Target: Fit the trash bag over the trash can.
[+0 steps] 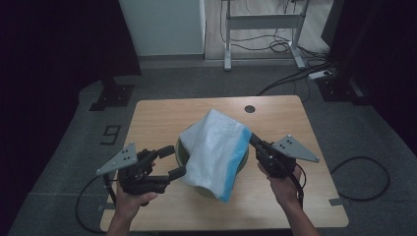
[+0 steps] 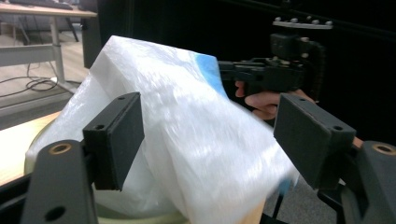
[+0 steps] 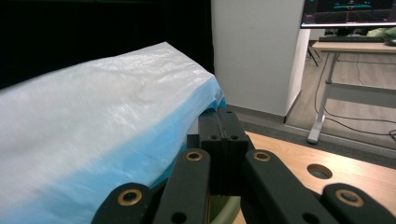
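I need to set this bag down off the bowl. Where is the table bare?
The table is bare along its far edge, on both sides of the round hole, and along the near edge between the two forearms. The middle is crowded: the bowl under the bag, with tongs on either side.
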Available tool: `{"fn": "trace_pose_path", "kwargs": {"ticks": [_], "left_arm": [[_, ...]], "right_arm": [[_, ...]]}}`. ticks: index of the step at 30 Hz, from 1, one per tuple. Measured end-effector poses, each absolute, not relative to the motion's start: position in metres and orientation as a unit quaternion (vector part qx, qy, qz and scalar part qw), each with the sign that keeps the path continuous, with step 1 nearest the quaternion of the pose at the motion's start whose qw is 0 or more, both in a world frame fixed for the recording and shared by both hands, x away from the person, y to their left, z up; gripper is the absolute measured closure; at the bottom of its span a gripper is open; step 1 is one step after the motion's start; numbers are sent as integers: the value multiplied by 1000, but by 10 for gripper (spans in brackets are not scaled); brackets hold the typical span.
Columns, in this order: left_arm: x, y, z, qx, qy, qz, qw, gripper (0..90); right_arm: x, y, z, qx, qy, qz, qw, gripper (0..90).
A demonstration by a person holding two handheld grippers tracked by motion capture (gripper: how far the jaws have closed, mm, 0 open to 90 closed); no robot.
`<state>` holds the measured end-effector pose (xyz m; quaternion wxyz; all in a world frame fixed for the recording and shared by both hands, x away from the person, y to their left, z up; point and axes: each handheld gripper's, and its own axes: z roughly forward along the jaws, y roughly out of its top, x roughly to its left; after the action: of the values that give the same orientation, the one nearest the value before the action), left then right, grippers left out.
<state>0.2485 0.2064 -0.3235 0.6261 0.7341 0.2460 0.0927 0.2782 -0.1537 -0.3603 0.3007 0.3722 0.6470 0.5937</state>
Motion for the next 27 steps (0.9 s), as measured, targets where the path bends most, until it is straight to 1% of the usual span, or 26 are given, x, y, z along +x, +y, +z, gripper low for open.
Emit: {"fn": "trace_pose_path", "kwargs": {"ticks": [8, 12, 20, 21, 22, 23, 24, 25, 26, 27], "left_arm": [[270, 183, -319, 751, 269, 117, 592, 268], [281, 171, -313, 762, 273, 119, 575, 288], [295, 147, -304, 784, 274, 148, 537, 340], [296, 145, -305, 786, 274, 153, 533, 363], [297, 143, -305, 788, 273, 157, 528, 412], [297, 141, -306, 790, 274, 161, 524, 412], [297, 140, -308, 791, 273, 167, 521, 448], [297, 139, -309, 792, 271, 170, 519, 509], [297, 137, -312, 797, 268, 169, 515, 628], [297, 137, -312, 797, 268, 169, 515, 677]], "right_arm": [[275, -143, -361, 345, 658, 601, 295, 894], [274, -139, -360, 339, 661, 603, 292, 894], [272, -134, -353, 329, 663, 606, 292, 894], [272, -133, -352, 327, 663, 606, 292, 894], [271, -131, -351, 324, 664, 608, 291, 894], [271, -131, -351, 324, 664, 608, 291, 894], [271, -131, -350, 323, 664, 608, 291, 894], [270, -130, -350, 322, 665, 608, 289, 894], [270, -129, -349, 321, 666, 610, 287, 894], [270, -129, -349, 321, 666, 610, 287, 894]]}}
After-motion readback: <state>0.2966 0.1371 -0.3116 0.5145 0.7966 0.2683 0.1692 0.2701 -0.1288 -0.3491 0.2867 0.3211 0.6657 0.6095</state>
